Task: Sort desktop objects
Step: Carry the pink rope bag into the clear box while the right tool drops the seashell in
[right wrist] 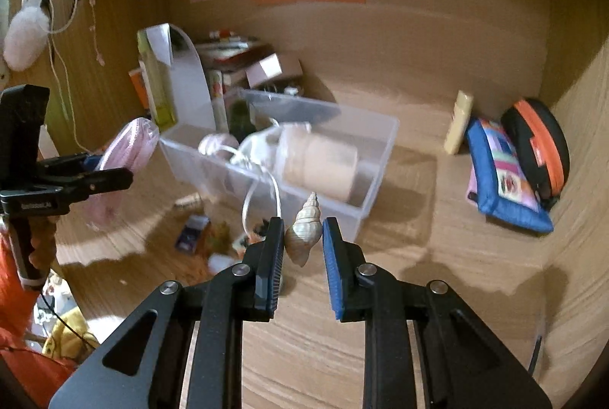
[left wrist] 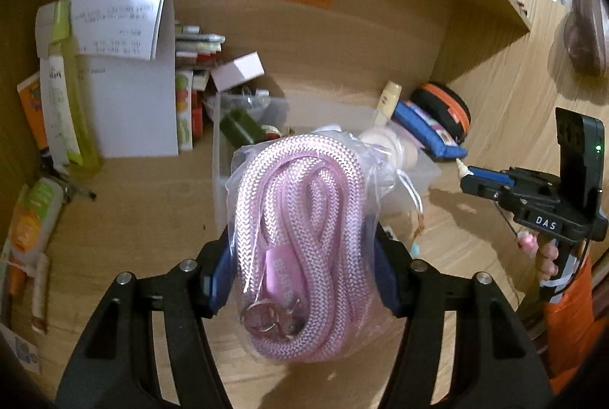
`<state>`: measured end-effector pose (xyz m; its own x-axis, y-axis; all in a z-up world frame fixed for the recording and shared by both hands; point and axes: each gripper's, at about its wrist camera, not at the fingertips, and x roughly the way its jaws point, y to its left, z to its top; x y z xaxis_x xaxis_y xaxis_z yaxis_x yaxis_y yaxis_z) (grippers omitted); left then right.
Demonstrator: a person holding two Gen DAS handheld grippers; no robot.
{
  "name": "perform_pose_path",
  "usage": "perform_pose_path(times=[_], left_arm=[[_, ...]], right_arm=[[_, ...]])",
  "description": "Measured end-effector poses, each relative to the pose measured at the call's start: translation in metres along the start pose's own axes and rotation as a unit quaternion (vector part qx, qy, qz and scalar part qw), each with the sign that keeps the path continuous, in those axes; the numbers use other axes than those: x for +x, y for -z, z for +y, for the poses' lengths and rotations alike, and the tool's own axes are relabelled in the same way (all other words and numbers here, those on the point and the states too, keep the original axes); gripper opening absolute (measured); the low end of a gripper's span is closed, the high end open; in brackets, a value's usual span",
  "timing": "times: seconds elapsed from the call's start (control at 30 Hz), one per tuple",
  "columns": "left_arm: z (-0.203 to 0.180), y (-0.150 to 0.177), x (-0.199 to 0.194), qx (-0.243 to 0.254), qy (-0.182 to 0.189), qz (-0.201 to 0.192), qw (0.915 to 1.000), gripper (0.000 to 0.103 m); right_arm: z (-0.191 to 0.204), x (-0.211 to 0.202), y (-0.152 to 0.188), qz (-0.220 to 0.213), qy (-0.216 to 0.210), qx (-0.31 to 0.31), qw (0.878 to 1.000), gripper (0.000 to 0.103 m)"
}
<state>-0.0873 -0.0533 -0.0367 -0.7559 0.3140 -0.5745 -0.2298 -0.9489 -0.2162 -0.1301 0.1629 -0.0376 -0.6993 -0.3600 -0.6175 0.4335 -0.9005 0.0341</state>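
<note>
My left gripper is shut on a clear bag of coiled pink rope and holds it above the desk in front of the clear plastic bin. The bag also shows in the right wrist view, left of the bin. My right gripper is shut on a small beige spiral seashell, held above the desk just in front of the bin. The bin holds a beige roll, white cord and a pink item. In the left wrist view the right gripper is at the right.
Small loose items lie on the desk in front of the bin. A blue pouch, a black and orange case and a cream tube sit at the back right. Papers, a green bottle and boxes stand at the back left.
</note>
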Motion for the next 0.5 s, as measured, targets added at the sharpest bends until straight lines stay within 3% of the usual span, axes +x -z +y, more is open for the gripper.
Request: perform_pose_path(times=[0.5], left_arm=[[0.027, -0.044, 0.017, -0.004, -0.006, -0.029, 0.9995, 0.06]], right_arm=[[0.019, 0.038, -0.043, -0.013, -0.041, -0.017, 0.999, 0.019]])
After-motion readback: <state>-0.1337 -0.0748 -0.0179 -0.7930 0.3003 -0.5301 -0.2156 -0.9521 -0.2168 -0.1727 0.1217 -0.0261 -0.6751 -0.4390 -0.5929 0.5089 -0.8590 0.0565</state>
